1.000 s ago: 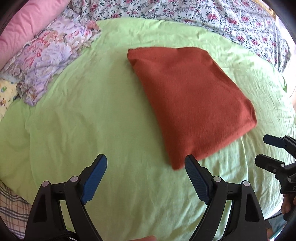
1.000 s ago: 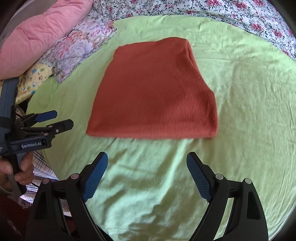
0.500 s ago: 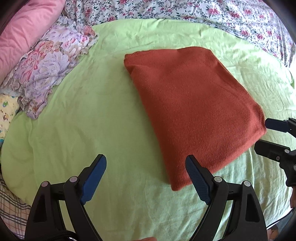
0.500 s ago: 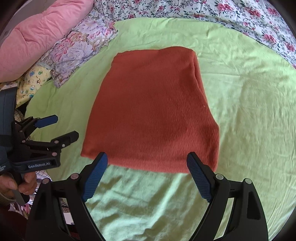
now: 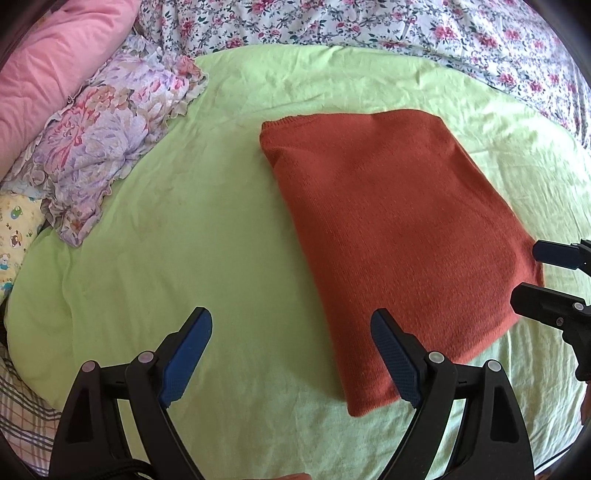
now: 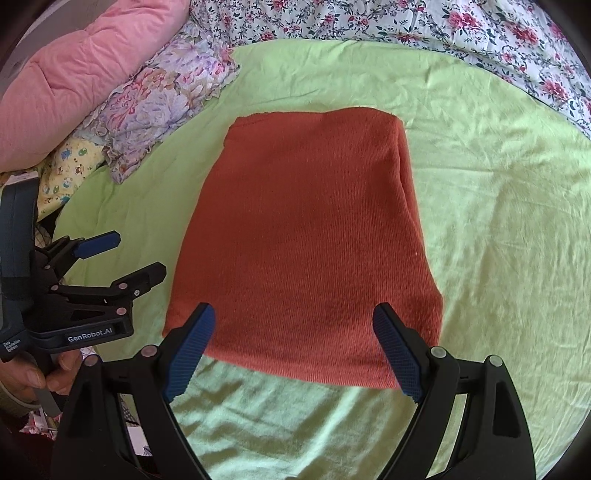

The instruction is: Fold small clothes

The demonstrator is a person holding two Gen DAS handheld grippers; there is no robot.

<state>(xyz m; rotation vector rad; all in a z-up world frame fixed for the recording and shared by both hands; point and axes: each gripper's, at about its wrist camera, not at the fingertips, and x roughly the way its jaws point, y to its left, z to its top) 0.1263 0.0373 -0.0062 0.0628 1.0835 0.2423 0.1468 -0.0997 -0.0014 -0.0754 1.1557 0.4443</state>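
While both cams are live, I read the rust-red knit garment [image 5: 391, 229] lying flat on the lime-green sheet [image 5: 192, 229], folded into a rough rectangle; from the right wrist view it fills the middle of the frame [image 6: 310, 240], with a thicker folded edge along its right side; nothing is gripping it.

Left gripper [image 5: 291, 354]: jaws spread wide, empty; its right blue pad [image 5: 395, 363] sits over the near-left corner of the garment, its left pad [image 5: 186, 354] over bare sheet; I can't tell if either pad touches the cloth. From the right cam the same gripper [image 6: 135, 254] shows side-on at the left, jaws apart, just beside the garment's left edge; the operator's hand [image 6: 40, 376] is wrapped on its handle, "GenRobot.AI" printed on the body.

Right gripper [image 6: 293, 347]: jaws wide too, empty; both blue pads straddle the garment's near edge, left pad [image 6: 188, 350] at the near-left corner, right pad [image 6: 397, 354] close to the near-right corner; contact unclear. From the left cam it [image 5: 528, 271] pokes in at the right edge, jaws parted, tips at the garment's right-hand corner.

Surroundings: purple floral pillow [image 5: 110, 147] at the sheet's upper left; pink quilt [image 5: 55, 66] behind it; yellow cartoon-print cloth [image 6: 70, 166] beside the pillow; white rose-print bedding [image 5: 406, 33] along the far side; plaid fabric [image 5: 22, 417] at lower left.
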